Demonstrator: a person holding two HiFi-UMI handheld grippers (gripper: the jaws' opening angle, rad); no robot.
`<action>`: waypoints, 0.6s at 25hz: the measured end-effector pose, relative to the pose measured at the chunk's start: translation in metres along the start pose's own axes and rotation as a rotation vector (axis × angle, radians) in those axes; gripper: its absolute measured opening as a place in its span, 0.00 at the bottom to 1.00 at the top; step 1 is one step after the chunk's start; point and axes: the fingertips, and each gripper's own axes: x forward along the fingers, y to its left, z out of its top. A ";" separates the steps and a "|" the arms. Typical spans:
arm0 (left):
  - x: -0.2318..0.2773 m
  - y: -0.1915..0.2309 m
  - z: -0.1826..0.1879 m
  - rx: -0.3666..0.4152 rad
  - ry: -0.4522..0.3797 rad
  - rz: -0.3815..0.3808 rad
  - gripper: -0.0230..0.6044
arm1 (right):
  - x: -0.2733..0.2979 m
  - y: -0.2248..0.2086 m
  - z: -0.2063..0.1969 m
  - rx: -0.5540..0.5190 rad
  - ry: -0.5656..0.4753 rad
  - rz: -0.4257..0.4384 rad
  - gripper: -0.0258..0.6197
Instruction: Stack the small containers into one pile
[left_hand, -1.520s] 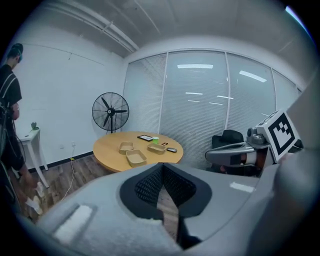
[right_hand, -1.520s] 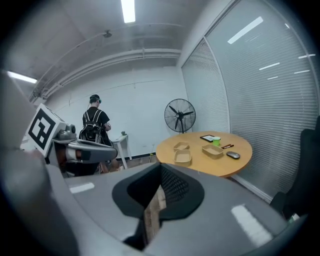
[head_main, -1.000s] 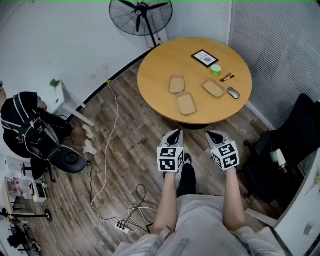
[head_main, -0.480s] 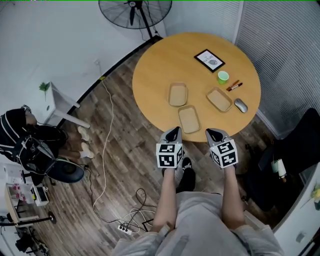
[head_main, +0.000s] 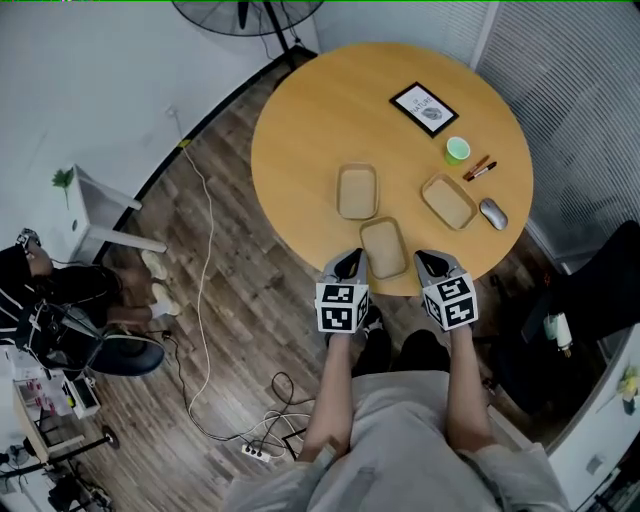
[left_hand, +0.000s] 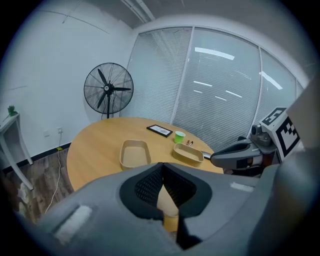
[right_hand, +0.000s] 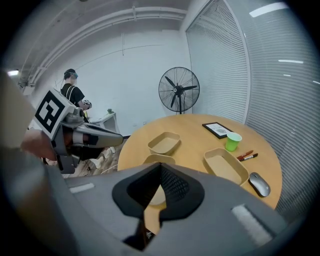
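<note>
Seen from above, a person stands at the near edge of a round wooden table with tongs in each hand. The left tongs and right tongs are both pressed together with nothing in them, pointing at the table edge.

Three shallow tan containers lie separately on the table, none stacked. The near container sits at the near edge, between the two tongs' tips and just beside the left ones. The left container lies just beyond it. The right container lies apart, to the right.

Farther back are a green cup, two pens, a mouse and a framed picture.
</note>
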 end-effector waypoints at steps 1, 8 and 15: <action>0.005 0.002 -0.006 -0.003 0.015 -0.004 0.05 | 0.004 -0.003 -0.004 0.007 0.011 -0.003 0.04; 0.031 0.016 -0.039 -0.067 0.082 0.016 0.05 | 0.025 -0.018 -0.023 0.067 0.044 0.002 0.04; 0.057 0.024 -0.078 -0.147 0.170 0.040 0.07 | 0.060 -0.034 -0.048 0.130 0.110 0.032 0.04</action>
